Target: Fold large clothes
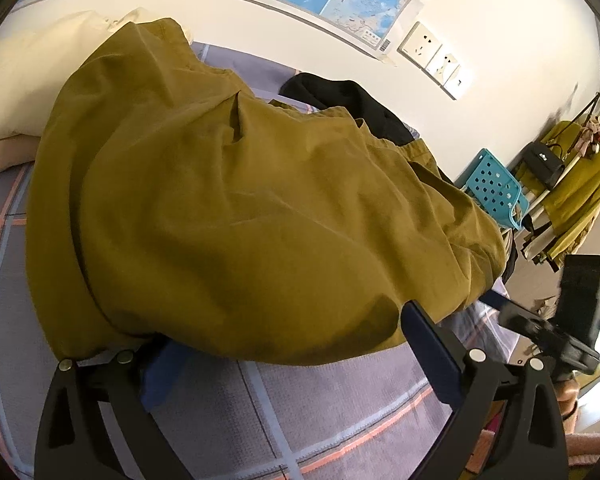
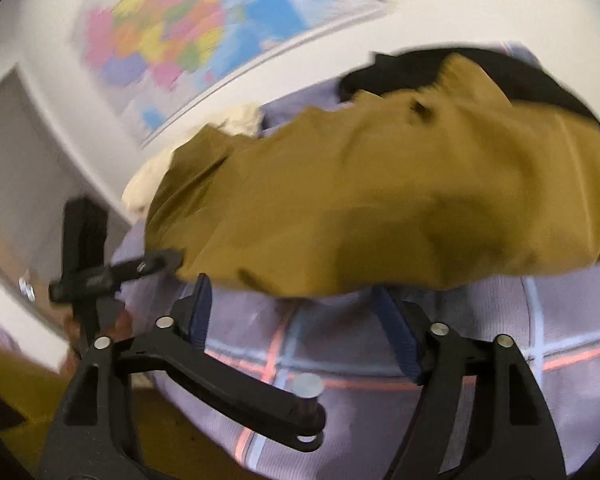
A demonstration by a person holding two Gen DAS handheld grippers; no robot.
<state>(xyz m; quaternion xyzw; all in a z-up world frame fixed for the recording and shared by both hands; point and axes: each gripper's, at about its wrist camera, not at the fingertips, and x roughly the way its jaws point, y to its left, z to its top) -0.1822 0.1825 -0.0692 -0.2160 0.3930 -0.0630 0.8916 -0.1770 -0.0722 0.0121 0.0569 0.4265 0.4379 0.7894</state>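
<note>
My right claw (image 2: 296,316) gapes wide and empty at the lower edge of the mustard garment (image 2: 380,200) heaped mid-frame on the checked sheet (image 2: 380,420), so closing now, I judge, might pinch sheet along with cloth and drag both.

garment (image 1: 228,200) on bed (image 1: 320,408), pillow (image 1: 24,80) behind

No legible text or labels

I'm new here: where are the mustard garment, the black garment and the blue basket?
mustard garment (image 1: 240,208), left wrist view, middle of its cloth.
black garment (image 1: 340,96), left wrist view, top fold.
blue basket (image 1: 492,186), left wrist view, perforated side.
</note>
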